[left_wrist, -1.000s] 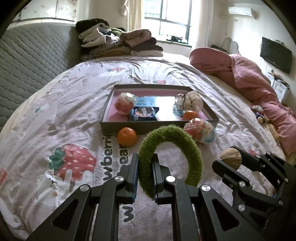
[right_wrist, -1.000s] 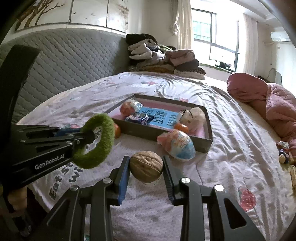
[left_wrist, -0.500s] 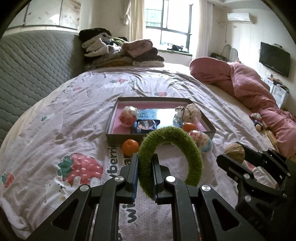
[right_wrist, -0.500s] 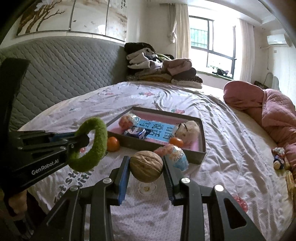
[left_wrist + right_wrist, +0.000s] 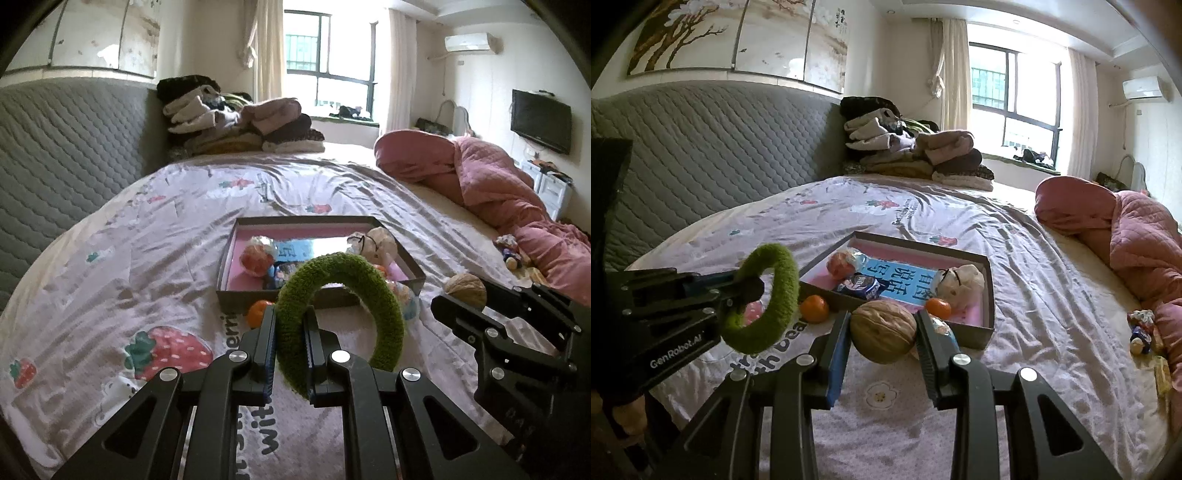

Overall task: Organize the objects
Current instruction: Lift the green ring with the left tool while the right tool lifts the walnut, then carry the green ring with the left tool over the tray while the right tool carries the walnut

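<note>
My left gripper is shut on a fuzzy green ring, held up above the bed; the same ring shows at the left of the right wrist view. My right gripper is shut on a brown walnut, also seen at the right of the left wrist view as the walnut. Ahead lies a shallow grey box with a pink floor, holding wrapped snacks, a small orange and a blue card. A loose orange sits just in front of the box.
The bed has a strawberry-print sheet. A wrapped colourful ball lies by the box's near right corner. Folded clothes are piled at the headboard end, a pink quilt bunches at the right, with small toys beside it.
Both grippers have risen with their loads and tilted up a little, so the box and bed sit lower and smaller in both views. Neither grip has changed.
</note>
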Motion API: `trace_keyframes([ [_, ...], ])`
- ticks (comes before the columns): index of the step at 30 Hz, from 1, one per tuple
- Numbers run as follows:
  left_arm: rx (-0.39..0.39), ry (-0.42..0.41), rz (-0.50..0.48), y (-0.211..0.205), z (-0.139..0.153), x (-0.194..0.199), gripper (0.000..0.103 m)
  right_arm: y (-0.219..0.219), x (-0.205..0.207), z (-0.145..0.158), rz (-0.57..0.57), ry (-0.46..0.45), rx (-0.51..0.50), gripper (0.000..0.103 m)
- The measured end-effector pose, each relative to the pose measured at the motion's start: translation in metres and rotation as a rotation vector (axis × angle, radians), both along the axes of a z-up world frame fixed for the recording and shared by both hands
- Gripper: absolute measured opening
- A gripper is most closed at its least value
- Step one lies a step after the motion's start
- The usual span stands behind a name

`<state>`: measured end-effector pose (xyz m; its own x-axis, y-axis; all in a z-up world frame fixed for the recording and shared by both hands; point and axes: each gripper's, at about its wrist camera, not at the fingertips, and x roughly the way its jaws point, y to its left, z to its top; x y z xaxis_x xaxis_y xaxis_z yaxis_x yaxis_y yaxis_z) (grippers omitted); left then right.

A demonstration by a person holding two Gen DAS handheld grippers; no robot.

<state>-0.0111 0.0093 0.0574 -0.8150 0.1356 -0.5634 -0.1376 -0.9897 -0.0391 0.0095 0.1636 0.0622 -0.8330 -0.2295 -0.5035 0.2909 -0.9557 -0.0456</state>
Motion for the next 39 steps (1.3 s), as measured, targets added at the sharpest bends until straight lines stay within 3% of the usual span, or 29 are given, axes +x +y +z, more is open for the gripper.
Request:
trace_keyframes([
  [14,-0.008,0.024,0.002,-0.004,0.010,-0.011,0.013,0.000,-0.015,0.008,0.005,0.018,0.008,0.035],
  [39,-0.011,0.012,0.023,-0.016,0.007,-0.074,0.013,0.000,-0.067,0.022,-0.016,0.059,0.010,0.035],
])
